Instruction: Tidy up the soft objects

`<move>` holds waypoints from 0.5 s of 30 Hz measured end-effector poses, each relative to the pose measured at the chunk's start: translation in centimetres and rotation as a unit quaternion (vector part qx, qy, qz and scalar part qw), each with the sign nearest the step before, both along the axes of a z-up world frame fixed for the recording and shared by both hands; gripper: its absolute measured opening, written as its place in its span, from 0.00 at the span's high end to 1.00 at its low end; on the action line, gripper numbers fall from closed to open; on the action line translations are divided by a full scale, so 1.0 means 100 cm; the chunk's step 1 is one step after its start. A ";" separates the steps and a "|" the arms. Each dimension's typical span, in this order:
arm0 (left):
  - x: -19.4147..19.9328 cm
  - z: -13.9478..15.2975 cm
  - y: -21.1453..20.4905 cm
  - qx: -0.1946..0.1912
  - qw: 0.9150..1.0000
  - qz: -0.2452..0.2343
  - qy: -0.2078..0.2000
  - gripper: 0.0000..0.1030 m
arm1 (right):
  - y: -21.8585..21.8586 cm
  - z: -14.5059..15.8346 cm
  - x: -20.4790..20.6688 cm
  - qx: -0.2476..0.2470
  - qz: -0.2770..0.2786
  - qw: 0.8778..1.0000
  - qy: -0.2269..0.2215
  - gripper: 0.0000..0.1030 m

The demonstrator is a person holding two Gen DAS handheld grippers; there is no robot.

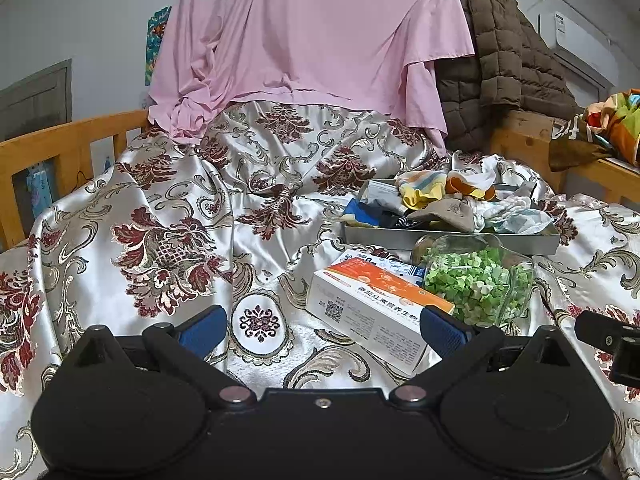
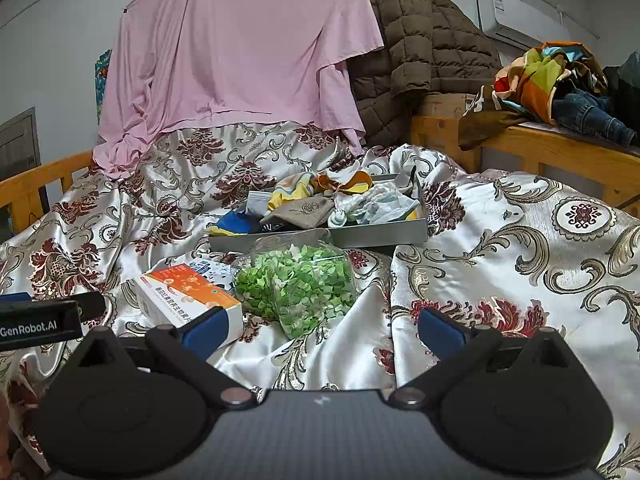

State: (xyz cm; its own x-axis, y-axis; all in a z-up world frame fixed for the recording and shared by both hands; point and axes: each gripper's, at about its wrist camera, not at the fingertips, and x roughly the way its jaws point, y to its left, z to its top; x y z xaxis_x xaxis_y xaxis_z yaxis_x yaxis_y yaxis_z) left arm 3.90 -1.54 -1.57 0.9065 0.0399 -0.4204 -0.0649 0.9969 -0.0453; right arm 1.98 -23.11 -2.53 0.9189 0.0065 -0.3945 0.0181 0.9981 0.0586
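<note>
A grey metal tray [image 1: 440, 238] [image 2: 380, 234] lies on the patterned satin bedspread and holds a pile of small soft items: socks, cloths and a tan pouch [image 1: 444, 210] [image 2: 304, 210]. My left gripper [image 1: 324, 330] is open and empty, low over the bedspread, short of the tray and to its left. My right gripper [image 2: 322, 332] is open and empty, in front of a clear bag of green bits [image 2: 300, 284] [image 1: 476, 280]. The left gripper's body shows at the left edge of the right wrist view [image 2: 40, 324].
An orange-and-white carton [image 1: 376, 308] [image 2: 188, 296] lies in front of the tray beside the bag. A pink sheet [image 1: 304, 36] and a brown quilted jacket [image 2: 416, 52] hang behind. Wooden bed rails [image 1: 60, 152] [image 2: 560, 152] flank the bed; clothes [image 2: 560, 80] lie on the right shelf.
</note>
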 end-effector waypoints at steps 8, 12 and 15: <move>0.000 0.000 0.000 0.002 1.000 0.000 0.001 0.01 | 0.000 0.000 0.000 -0.001 0.000 1.000 0.000 0.00; 0.000 0.000 0.000 0.002 1.000 0.001 0.000 0.01 | 0.000 0.000 0.000 0.000 0.000 1.000 0.000 0.00; 0.000 -0.001 0.000 0.002 1.000 0.000 0.000 0.01 | 0.000 0.000 0.000 -0.001 0.000 1.000 0.000 0.00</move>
